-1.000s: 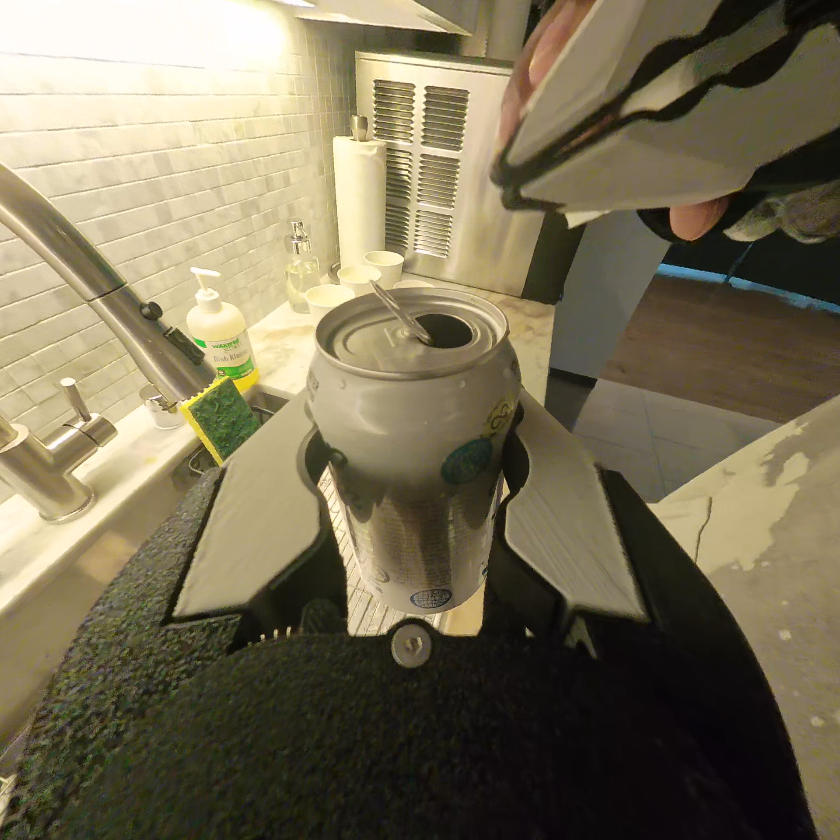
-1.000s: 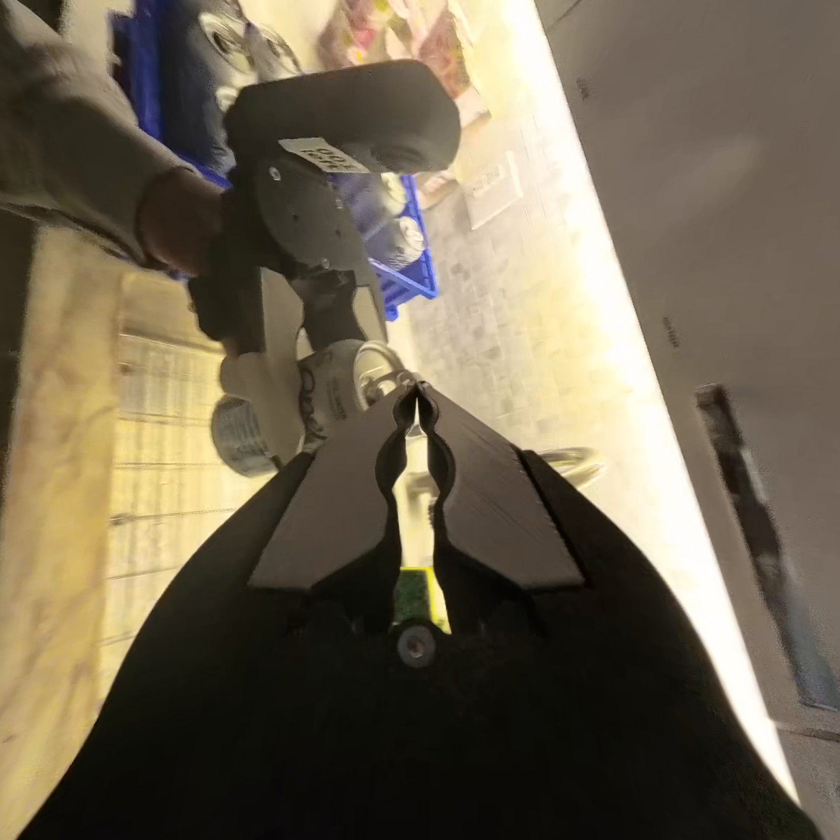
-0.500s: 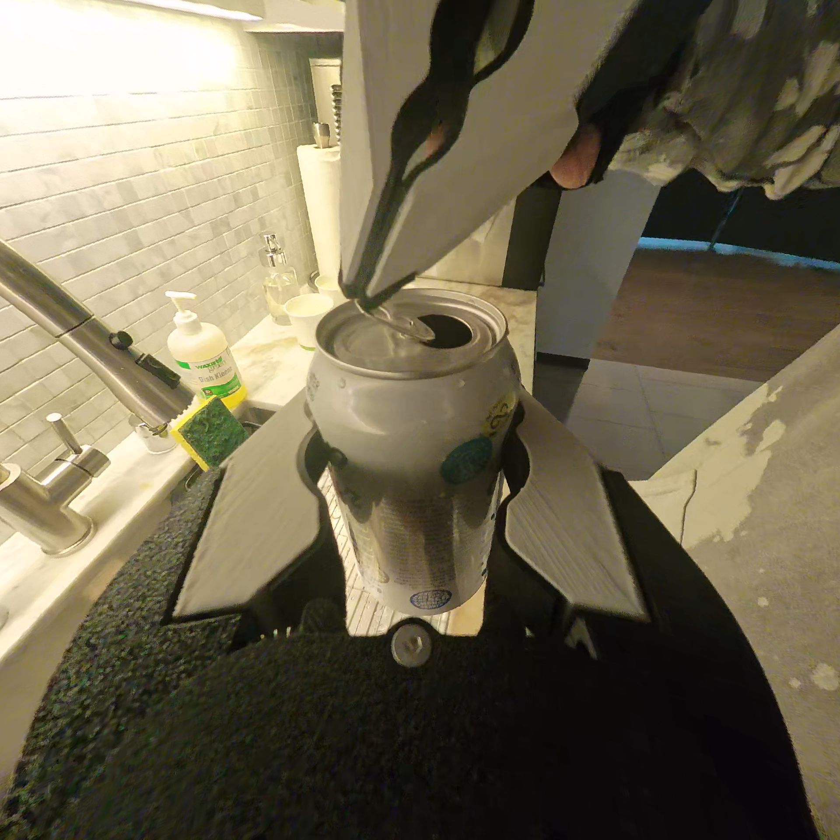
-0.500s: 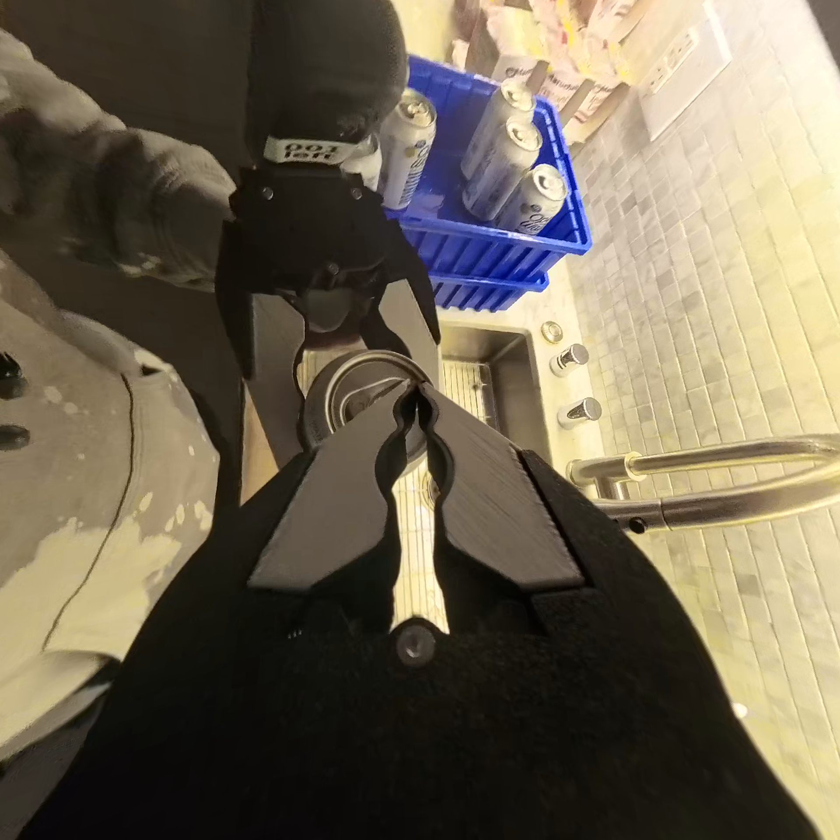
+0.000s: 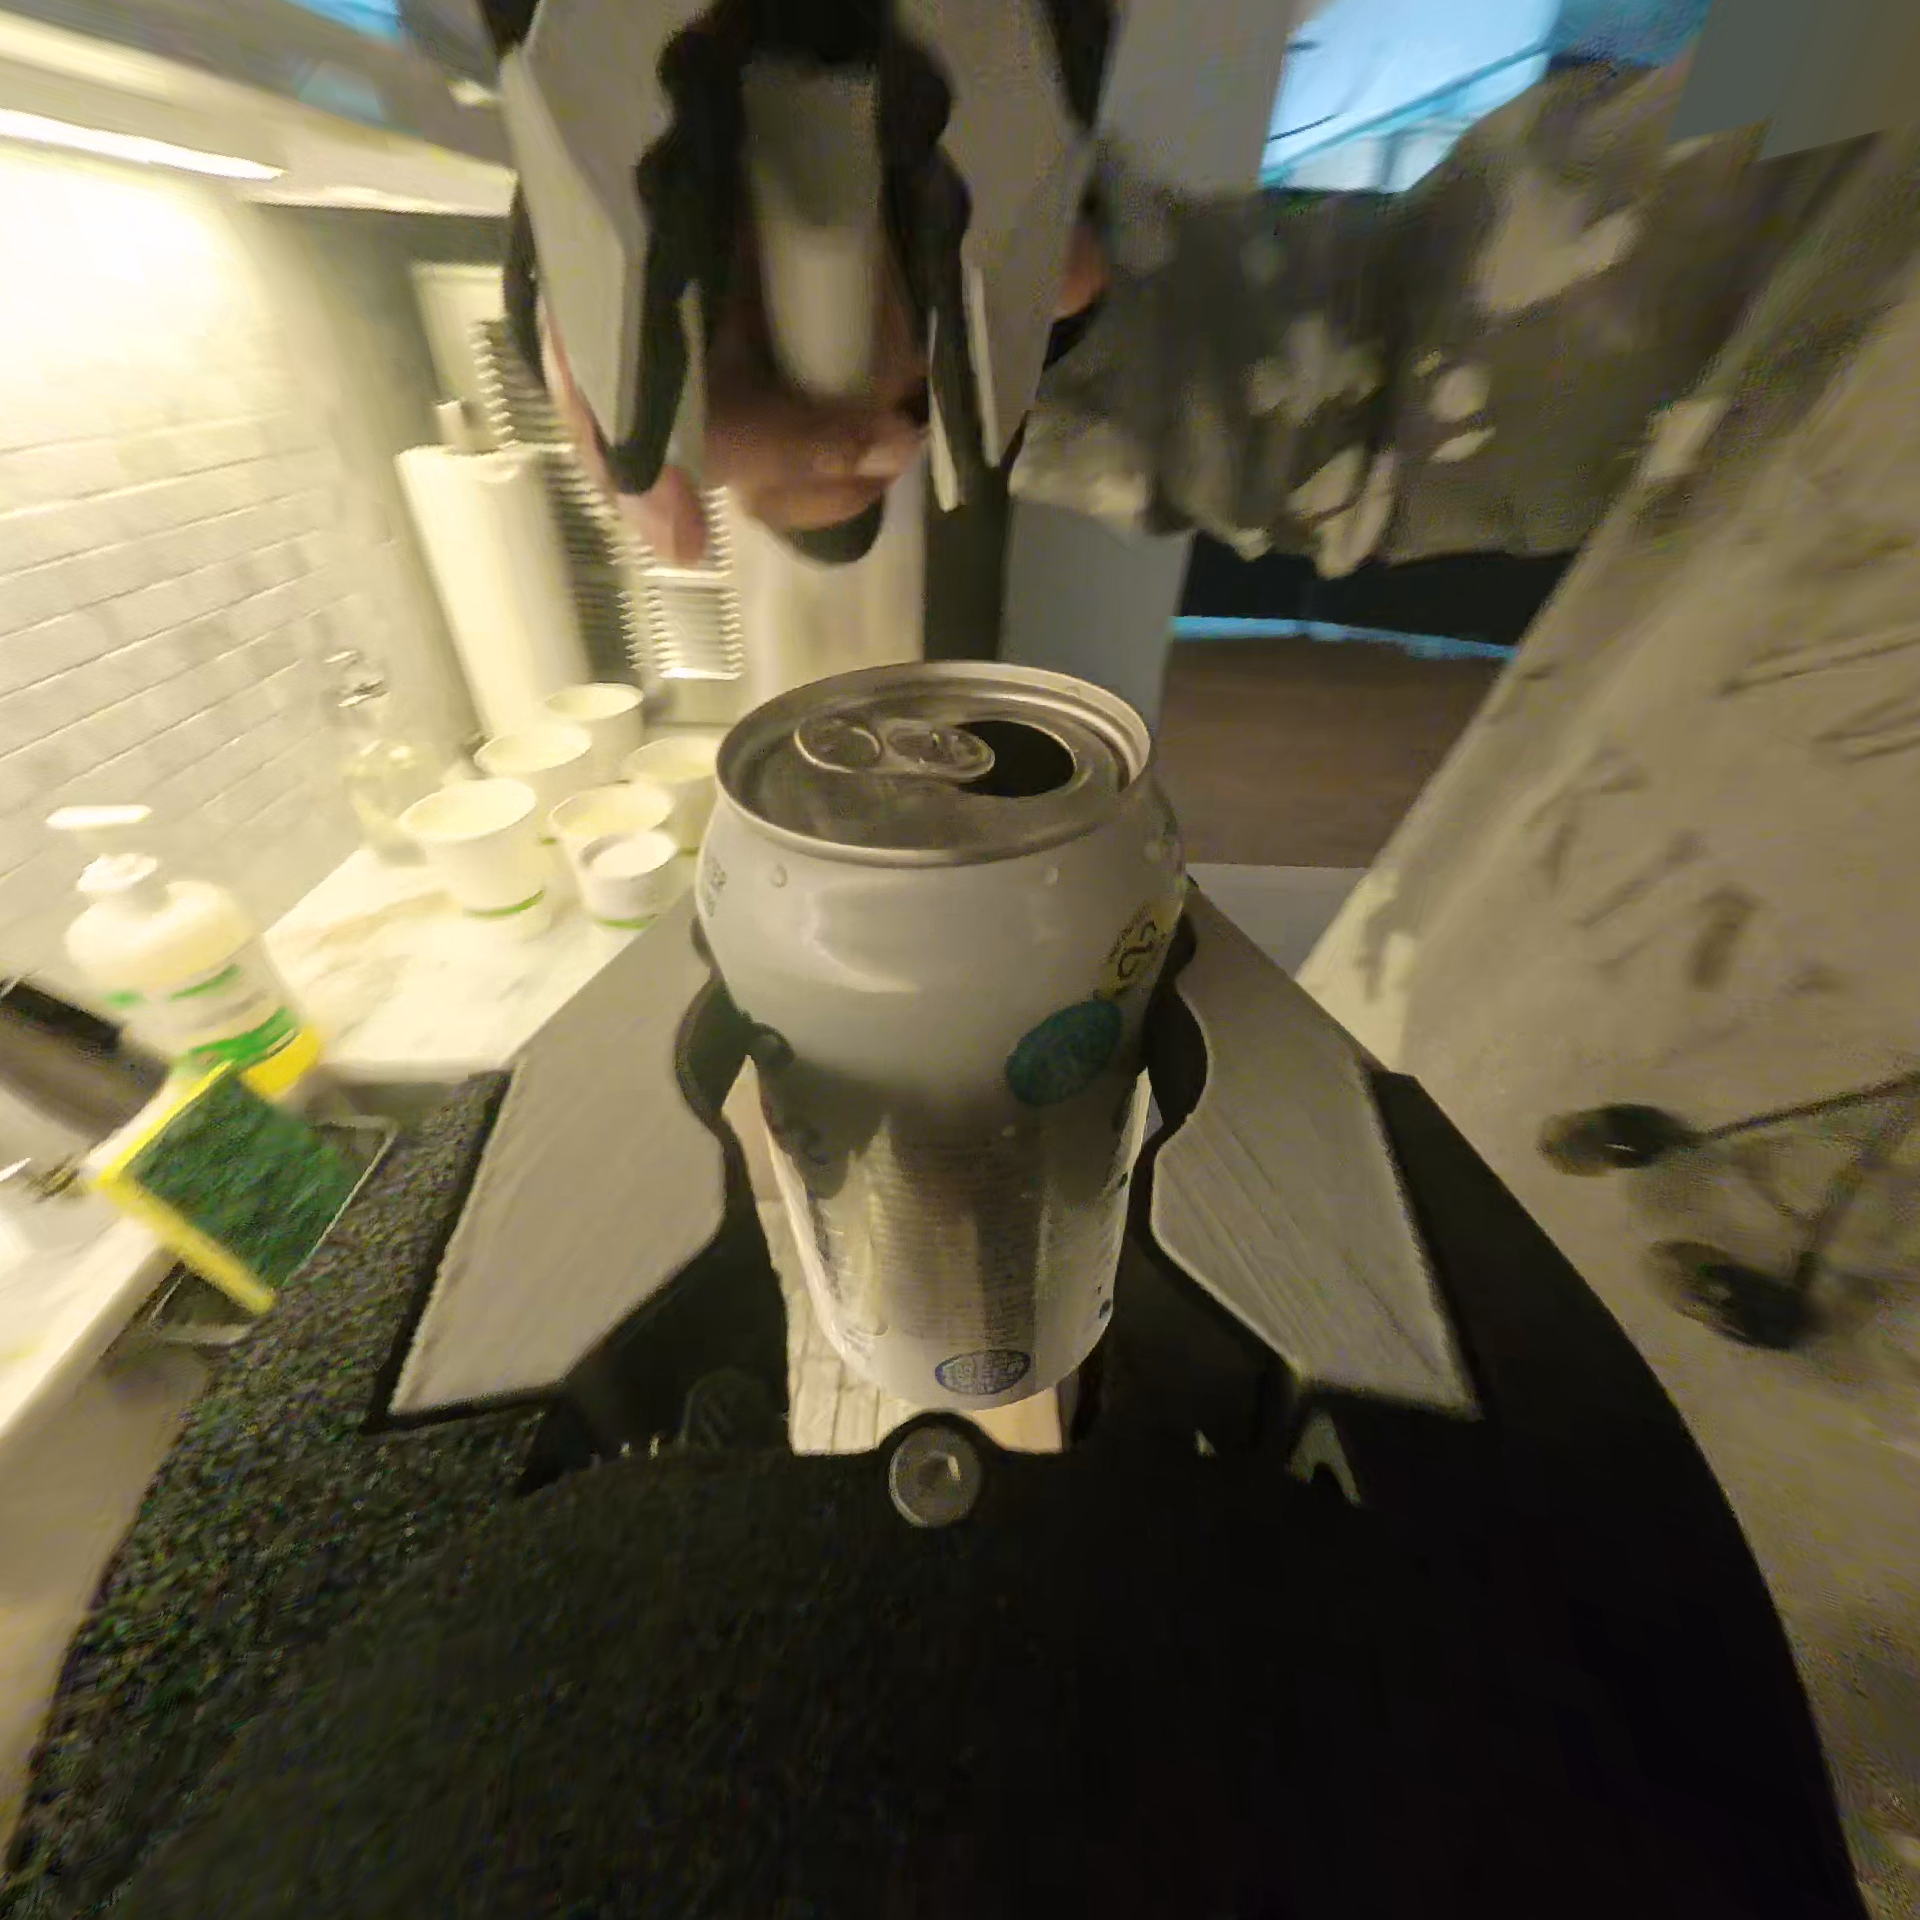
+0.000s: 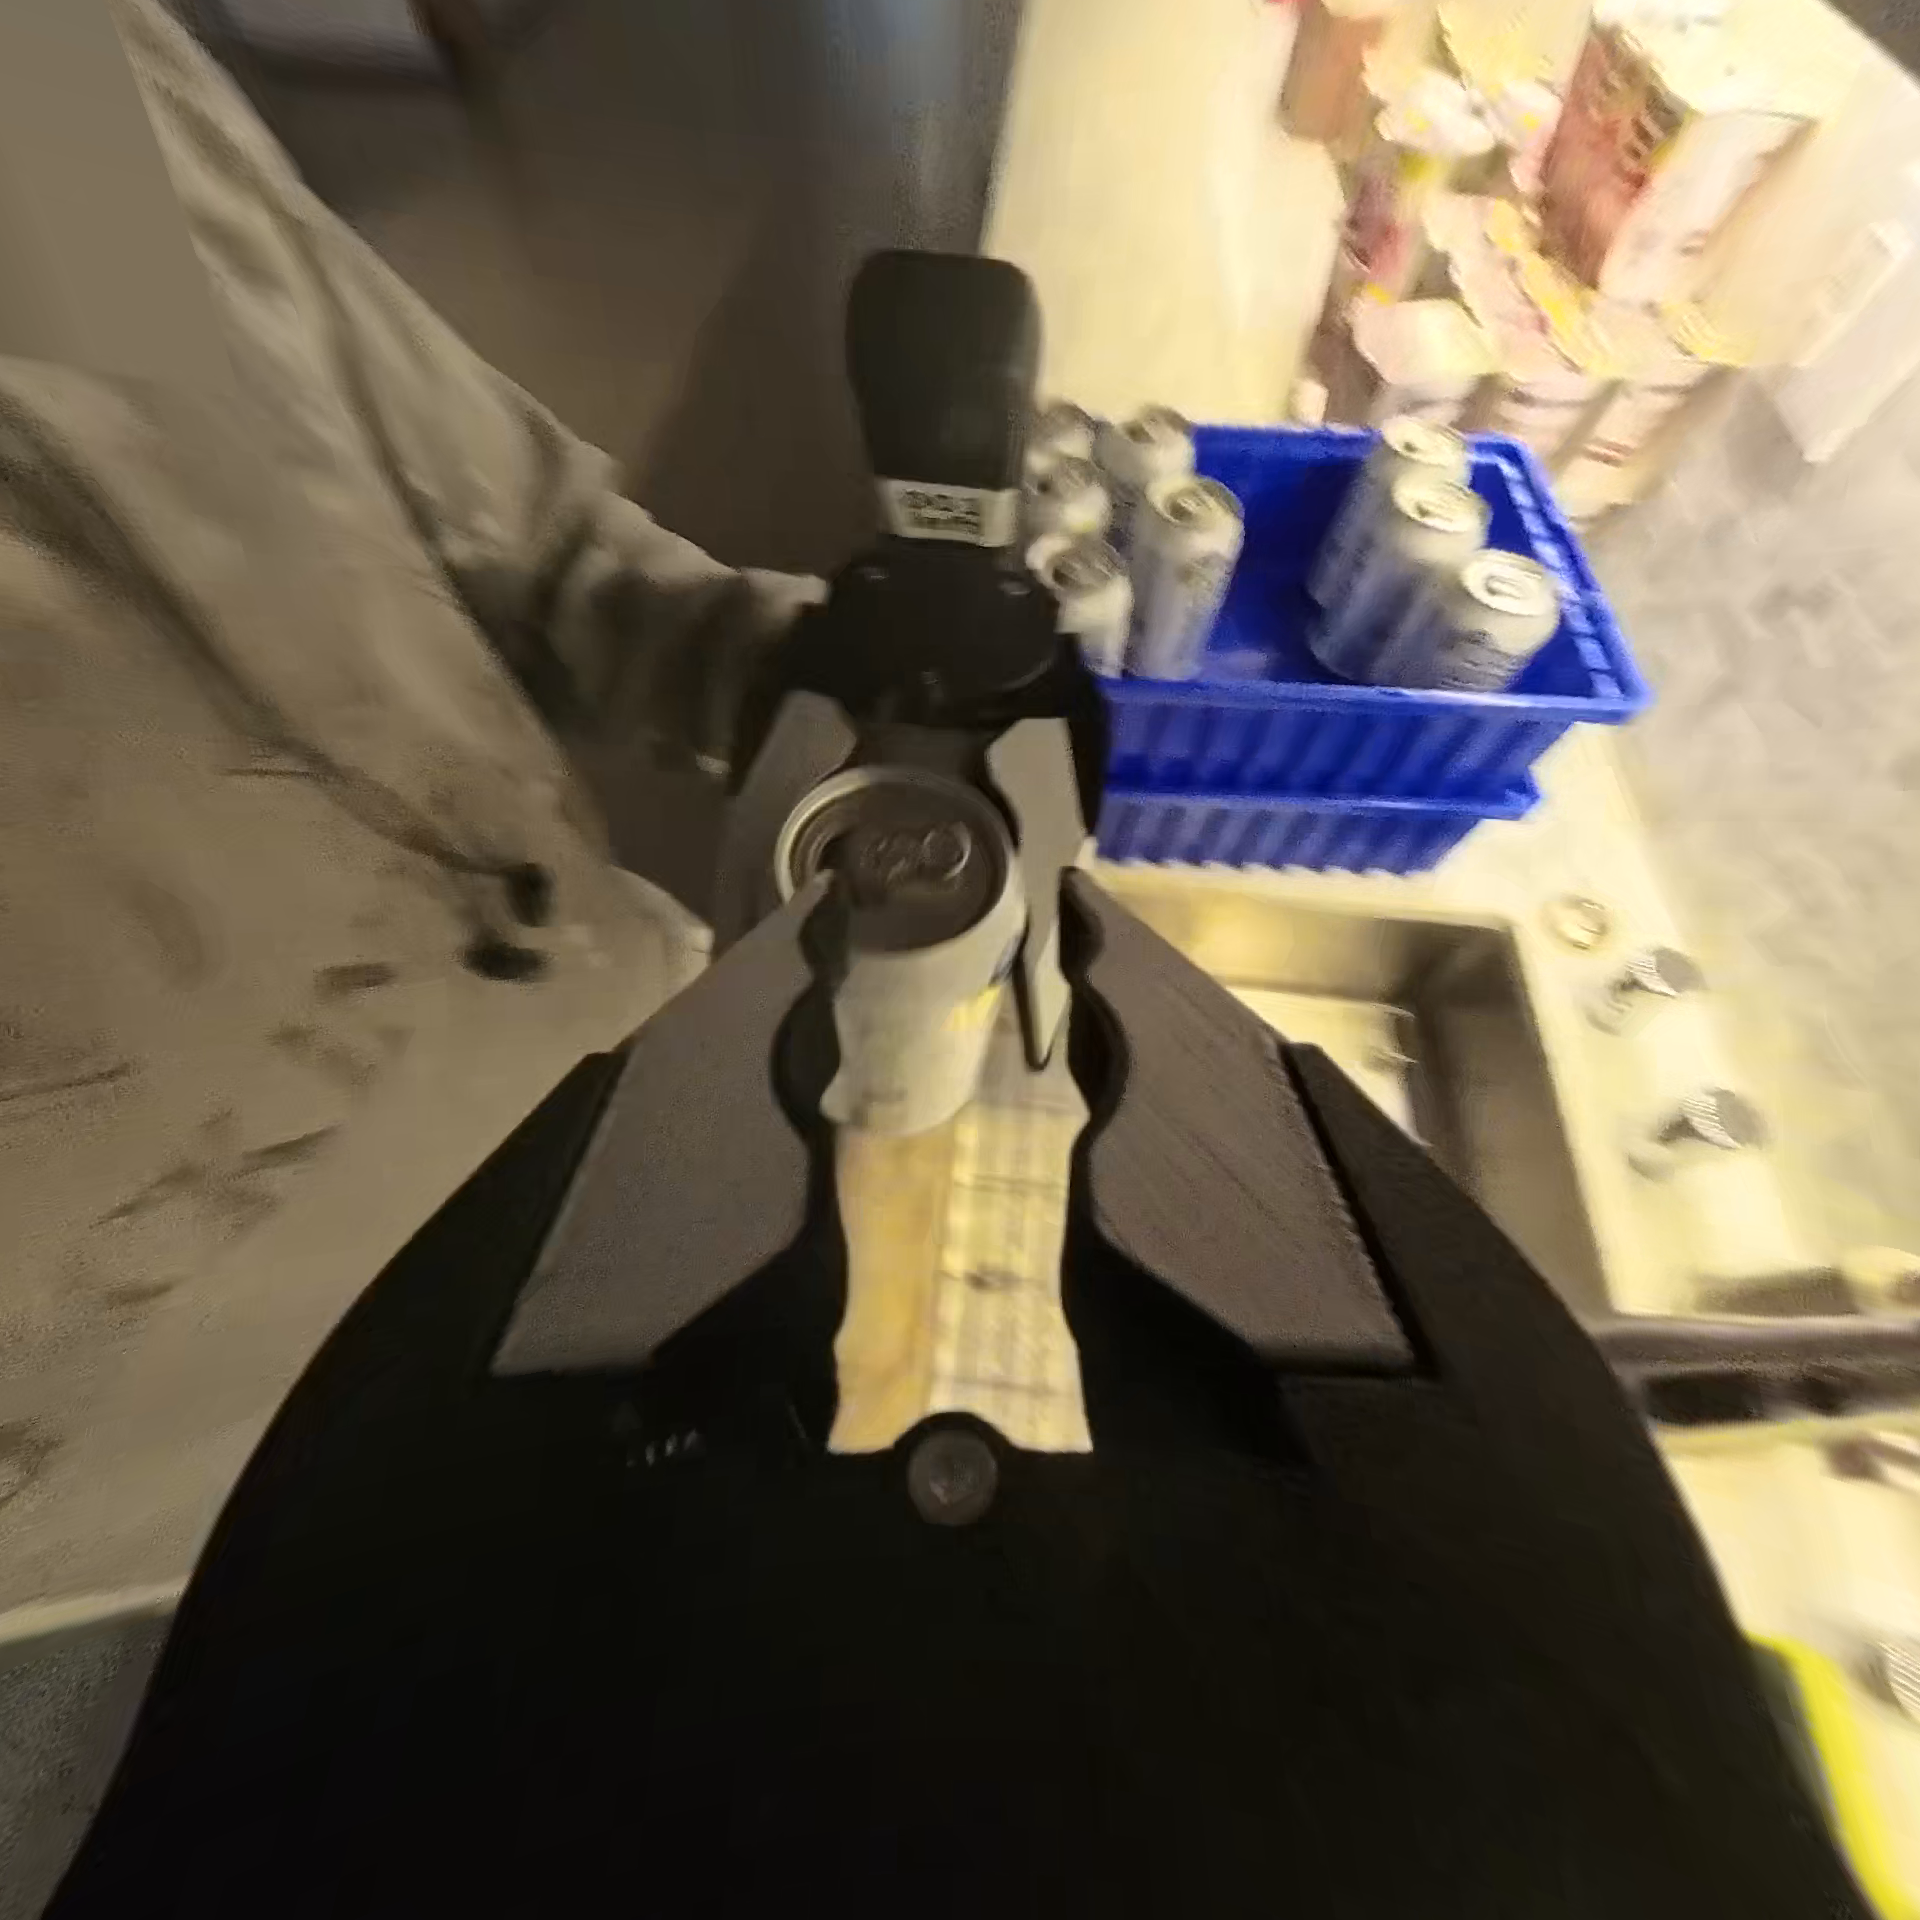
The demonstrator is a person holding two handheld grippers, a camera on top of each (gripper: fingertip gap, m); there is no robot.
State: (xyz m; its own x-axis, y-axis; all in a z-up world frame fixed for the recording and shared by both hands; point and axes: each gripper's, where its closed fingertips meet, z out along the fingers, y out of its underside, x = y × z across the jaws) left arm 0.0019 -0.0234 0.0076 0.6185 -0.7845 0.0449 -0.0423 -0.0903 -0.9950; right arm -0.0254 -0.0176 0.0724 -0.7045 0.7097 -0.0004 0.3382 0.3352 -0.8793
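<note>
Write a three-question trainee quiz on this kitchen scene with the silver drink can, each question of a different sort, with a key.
1. True or false: the left gripper is shut on the opened silver aluminium drink can.
2. Multiple choice: where do the other silver cans stand? A) in the steel sink B) in the blue plastic crate C) on the floor
3. Fill in: the right gripper is ___, with nothing between its fingers.

Key: 1 true; 2 B; 3 open. In the right wrist view the right gripper's fingertips sit apart just short of the can's top, and the yellow-and-green sponge lies by the sink.
</note>
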